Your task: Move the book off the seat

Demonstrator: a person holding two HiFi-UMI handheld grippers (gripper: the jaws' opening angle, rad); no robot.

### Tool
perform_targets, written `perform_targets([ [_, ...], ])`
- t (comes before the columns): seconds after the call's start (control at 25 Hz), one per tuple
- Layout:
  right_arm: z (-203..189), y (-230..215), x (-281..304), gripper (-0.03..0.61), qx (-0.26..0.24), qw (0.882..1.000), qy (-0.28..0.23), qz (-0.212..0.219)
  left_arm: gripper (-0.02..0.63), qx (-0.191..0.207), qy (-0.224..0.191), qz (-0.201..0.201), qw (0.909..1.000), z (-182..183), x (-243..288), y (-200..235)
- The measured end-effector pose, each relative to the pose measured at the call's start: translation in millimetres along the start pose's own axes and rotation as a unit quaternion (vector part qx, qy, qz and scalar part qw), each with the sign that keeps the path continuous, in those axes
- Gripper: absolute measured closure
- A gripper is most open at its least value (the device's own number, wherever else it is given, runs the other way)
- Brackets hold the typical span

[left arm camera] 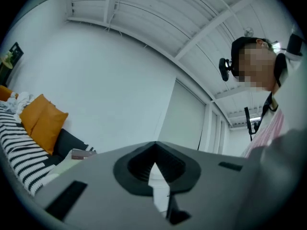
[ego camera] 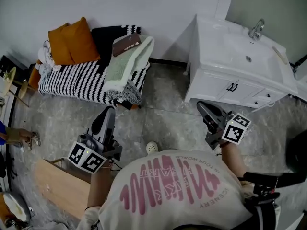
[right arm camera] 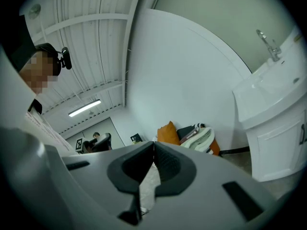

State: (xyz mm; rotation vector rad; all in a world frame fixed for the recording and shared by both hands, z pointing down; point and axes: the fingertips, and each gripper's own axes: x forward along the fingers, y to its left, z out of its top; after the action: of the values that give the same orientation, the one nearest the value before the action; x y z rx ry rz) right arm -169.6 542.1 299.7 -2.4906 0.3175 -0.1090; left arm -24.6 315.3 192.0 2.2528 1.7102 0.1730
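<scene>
Grey stone floor (ego camera: 163, 114), white wall. At upper left the book (ego camera: 126, 44) lies on a green blanket (ego camera: 122, 66) on the striped seat (ego camera: 72, 83). My left gripper (ego camera: 108, 113) and right gripper (ego camera: 203, 108) are both pressed together, empty, and well apart from it. The book looks stiff and light, so I'd pinch one long edge.

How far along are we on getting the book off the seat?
Nothing done yet: the book lies on the green blanket on the striped seat. Nothing in hand: left tongs and right tongs are both shut and empty, well short of it. Left: approach, grasp, lift it off.
</scene>
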Motion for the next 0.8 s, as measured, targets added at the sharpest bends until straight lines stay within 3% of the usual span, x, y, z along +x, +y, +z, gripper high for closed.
perform_targets([
  [0.28, -4, 2, 72, 0.566, -0.006, 1.0, 0.02, 0.0, 0.606, 0.0, 0.019, -0.008, 0.9998, 13, 9, 57],
  [0.52, -15, -1, 109, 0.566, 0.0, 1.0, 0.021, -0.01, 0.606, -0.034, 0.009, -0.009, 0.9993, 14, 7, 102],
  [0.8, -18, 5, 153, 0.566, -0.004, 0.999, 0.037, -0.004, 0.606, -0.041, 0.017, -0.01, 0.999, 17, 9, 139],
])
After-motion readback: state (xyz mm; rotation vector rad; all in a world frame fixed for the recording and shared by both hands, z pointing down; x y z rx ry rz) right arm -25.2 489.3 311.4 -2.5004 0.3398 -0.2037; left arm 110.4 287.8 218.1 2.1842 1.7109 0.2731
